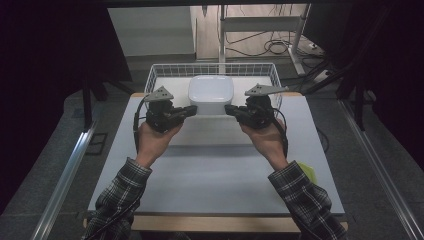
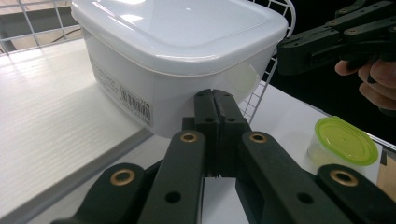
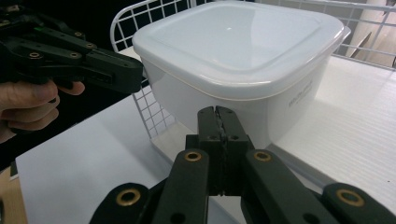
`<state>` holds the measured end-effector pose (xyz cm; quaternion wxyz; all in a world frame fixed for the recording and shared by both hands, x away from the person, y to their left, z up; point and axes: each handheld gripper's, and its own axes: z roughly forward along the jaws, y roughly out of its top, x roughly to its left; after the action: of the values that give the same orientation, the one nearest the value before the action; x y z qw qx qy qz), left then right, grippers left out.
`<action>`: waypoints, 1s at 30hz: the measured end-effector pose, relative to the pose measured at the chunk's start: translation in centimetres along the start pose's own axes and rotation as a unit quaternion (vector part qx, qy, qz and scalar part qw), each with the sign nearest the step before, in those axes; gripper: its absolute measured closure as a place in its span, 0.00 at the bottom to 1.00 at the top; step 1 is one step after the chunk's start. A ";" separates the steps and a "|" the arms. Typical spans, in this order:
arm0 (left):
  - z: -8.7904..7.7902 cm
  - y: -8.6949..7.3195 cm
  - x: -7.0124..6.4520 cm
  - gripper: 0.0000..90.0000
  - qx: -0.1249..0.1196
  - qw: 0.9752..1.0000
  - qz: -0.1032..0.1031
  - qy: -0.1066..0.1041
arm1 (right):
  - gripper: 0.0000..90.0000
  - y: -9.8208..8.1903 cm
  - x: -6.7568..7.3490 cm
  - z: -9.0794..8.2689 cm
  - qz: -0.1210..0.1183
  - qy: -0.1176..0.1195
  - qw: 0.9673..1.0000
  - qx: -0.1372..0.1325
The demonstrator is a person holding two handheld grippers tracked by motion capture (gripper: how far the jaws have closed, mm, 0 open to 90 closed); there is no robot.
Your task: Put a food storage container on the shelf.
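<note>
White lidded plastic container in the wire basket judged light, rigid and slippery; left gripper and right gripper, both closed empty, best press opposite walls beneath the rim.

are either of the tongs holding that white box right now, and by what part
Nothing is held. The left tongs and right tongs are both shut with nothing between them, pointing at the white lidded box from either side.

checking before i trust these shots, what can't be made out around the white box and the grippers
- White lidded box: contents, hidden in all three views by its lid and cloudy walls.
- Its label: print too small to read, left gripper view.
- Green-lidded tub: contents hidden by its lid.
- Wire basket: near rim, blocked in the high view by both grippers.
</note>
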<state>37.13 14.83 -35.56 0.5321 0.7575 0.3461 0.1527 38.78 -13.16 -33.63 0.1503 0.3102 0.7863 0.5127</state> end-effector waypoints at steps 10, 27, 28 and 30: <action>0.7 1.1 0.8 1.00 0.007 1.000 0.004 0.005 | 1.00 0.5 -1.0 0.7 0.013 -0.012 1.000 -0.002; 1.8 1.7 1.5 1.00 0.009 1.000 -0.008 0.005 | 1.00 0.7 -2.5 1.6 0.034 -0.026 0.999 -0.003; 1.9 1.7 1.5 1.00 0.009 1.000 -0.008 0.006 | 1.00 0.7 -2.6 1.6 0.036 -0.026 0.999 -0.004; 1.9 1.8 1.5 1.00 0.009 1.000 -0.007 0.005 | 1.00 0.8 -2.6 1.7 0.036 -0.025 0.999 -0.004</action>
<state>39.98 14.14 -34.82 0.5248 0.7589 0.3552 0.1498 41.92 -13.38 -33.87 0.1529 0.3507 0.7686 0.5128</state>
